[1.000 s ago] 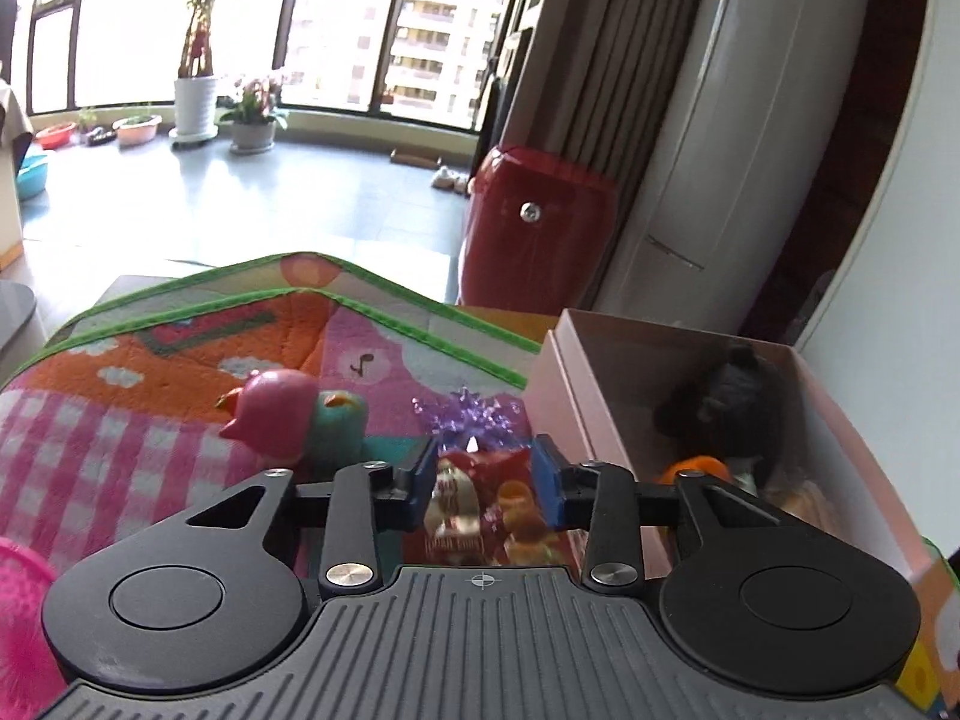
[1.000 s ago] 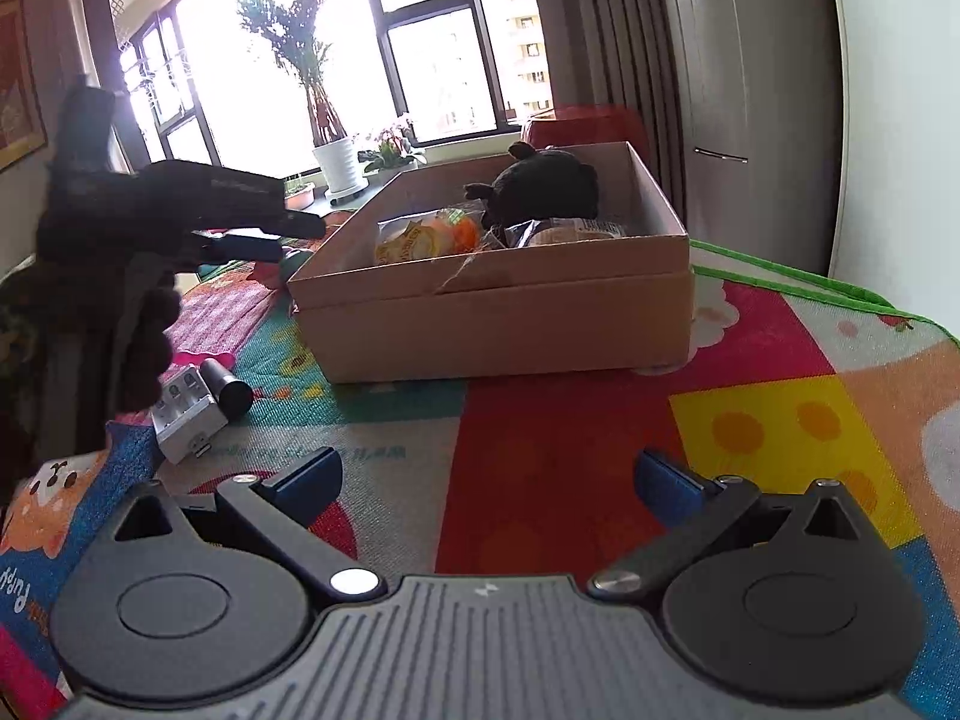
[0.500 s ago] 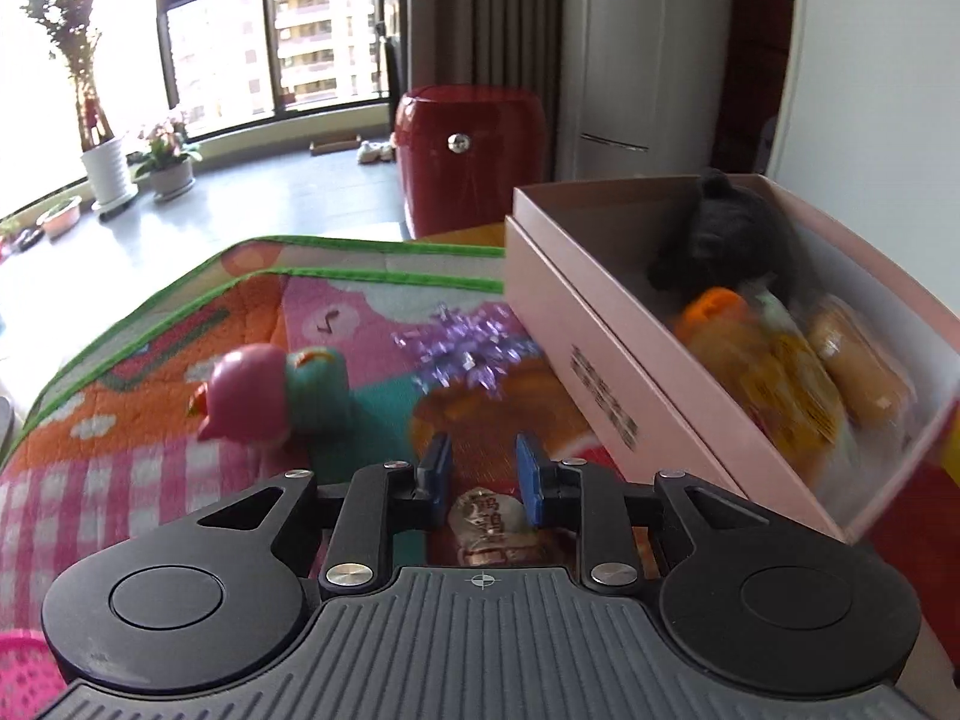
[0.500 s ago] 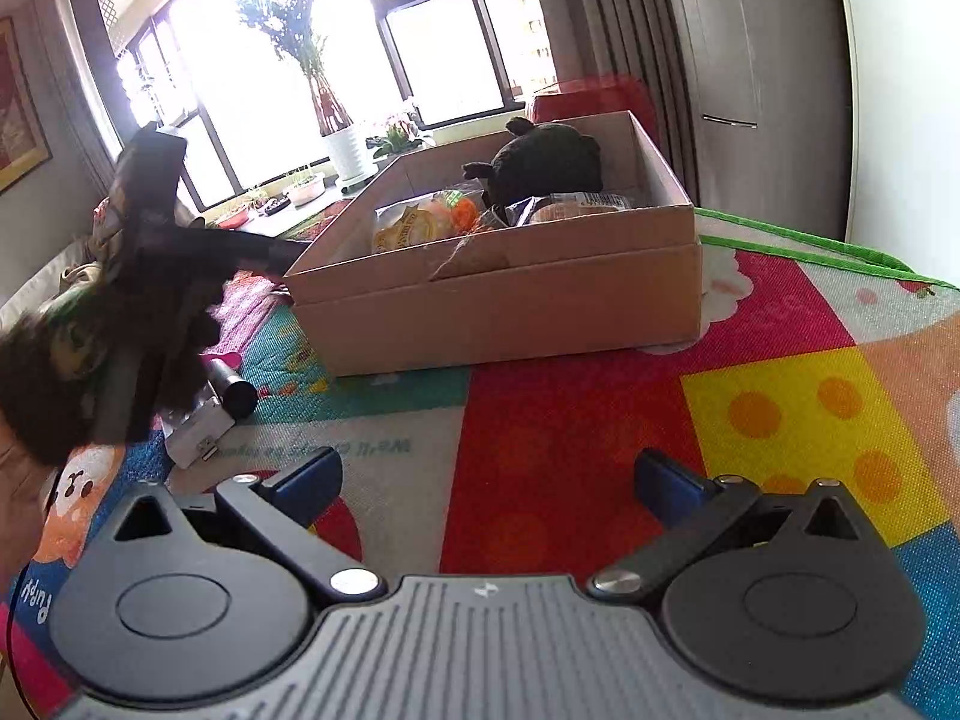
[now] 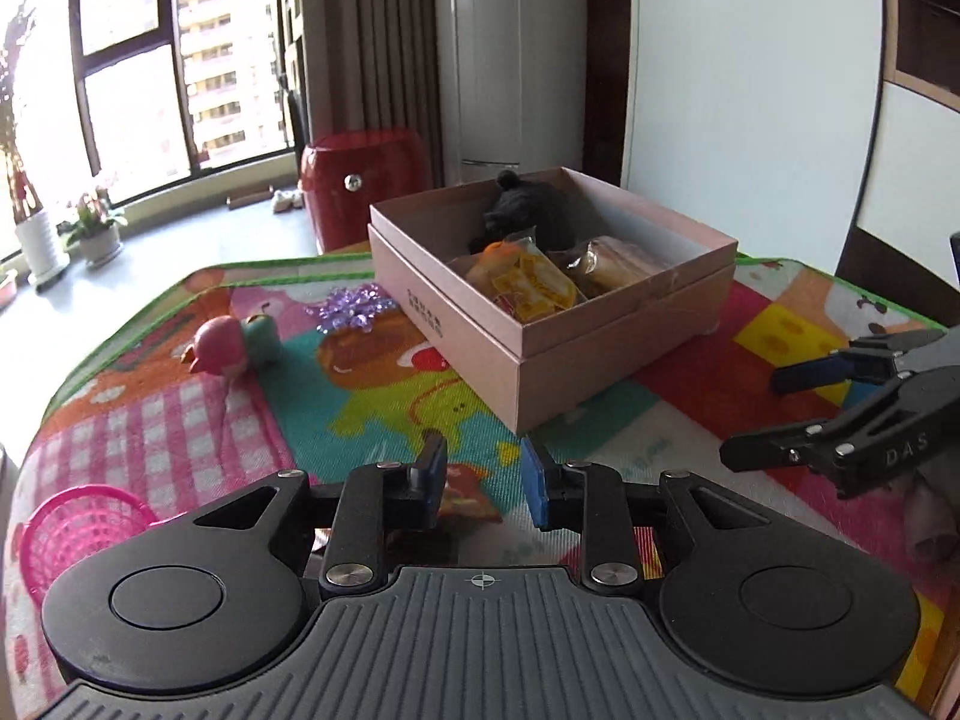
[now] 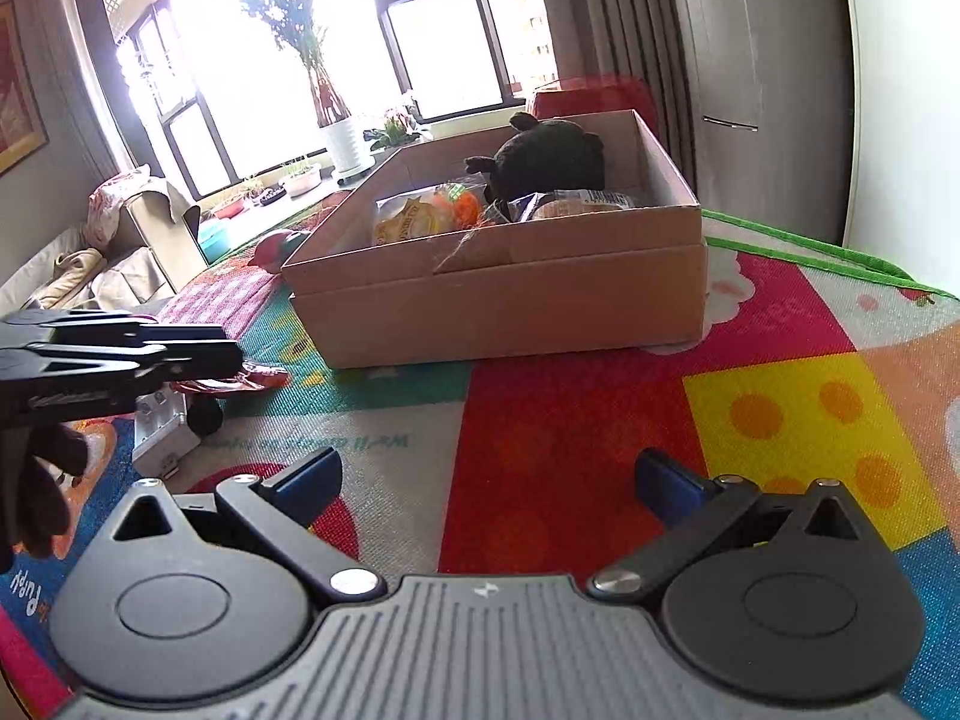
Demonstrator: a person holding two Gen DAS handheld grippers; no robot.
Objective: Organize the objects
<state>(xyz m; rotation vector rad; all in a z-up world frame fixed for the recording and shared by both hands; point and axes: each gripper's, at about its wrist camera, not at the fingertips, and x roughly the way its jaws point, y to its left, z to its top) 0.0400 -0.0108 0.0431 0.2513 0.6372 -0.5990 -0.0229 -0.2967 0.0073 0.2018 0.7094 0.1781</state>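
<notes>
Two tongs hang over the mat-covered worktop [image 6: 540,420] near the pink box [image 5: 540,354] of snacks [image 5: 528,282] and a black plush [image 5: 528,204]. Facing the box's long side, the right tongs [image 6: 486,468] gape empty. Near its corner, the left tongs [image 5: 483,468] pinch a red packet [image 5: 474,495].

Strong daylight pours through the windows [image 6: 336,78], which blow out to white glare in the right-wrist view and leave the plant [image 6: 312,54] hazy. The mat [image 5: 384,396] is brightly, evenly lit, with a soft shadow inside the box [image 5: 540,324]. Both fisheye views bend straight lines near the edges. Focus is sharp.
</notes>
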